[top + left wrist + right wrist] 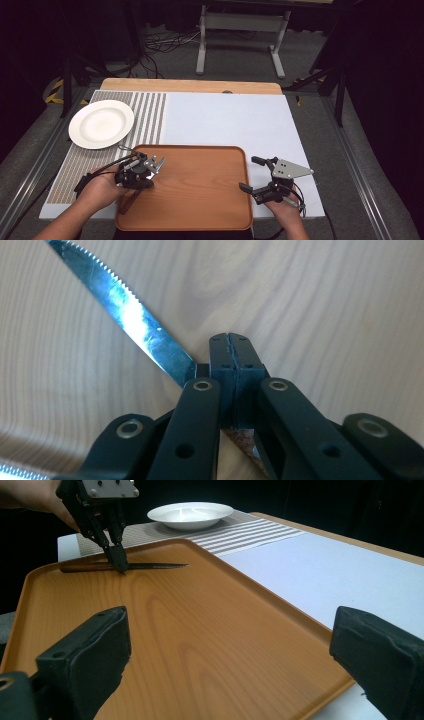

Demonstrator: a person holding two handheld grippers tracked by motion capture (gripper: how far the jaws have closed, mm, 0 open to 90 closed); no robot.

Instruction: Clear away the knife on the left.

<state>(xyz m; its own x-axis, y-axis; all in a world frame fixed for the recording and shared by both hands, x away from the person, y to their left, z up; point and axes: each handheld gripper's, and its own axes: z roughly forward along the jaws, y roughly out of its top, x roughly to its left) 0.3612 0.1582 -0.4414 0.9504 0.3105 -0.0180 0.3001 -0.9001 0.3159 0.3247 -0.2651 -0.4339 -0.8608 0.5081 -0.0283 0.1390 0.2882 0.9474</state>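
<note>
My left tongs (pixel 119 560) pinch the knife (pixel 132 317) low on the wooden tray (pixel 200 200). I should lift it slowly and level. My right tongs (pixel 257 175) wait spread wide.

Most of the tray (pixel 200 200) lies bare; only the knife (pixel 150 566) crosses its left end, and the plate (pixel 101 123) stands beyond

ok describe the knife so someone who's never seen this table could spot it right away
Find the wooden tray at the near edge of the table. At its left end the left tongs are shut on a knife lying flat on the tray. Its serrated steel blade and dark handle mark it out from the white plate.
</note>
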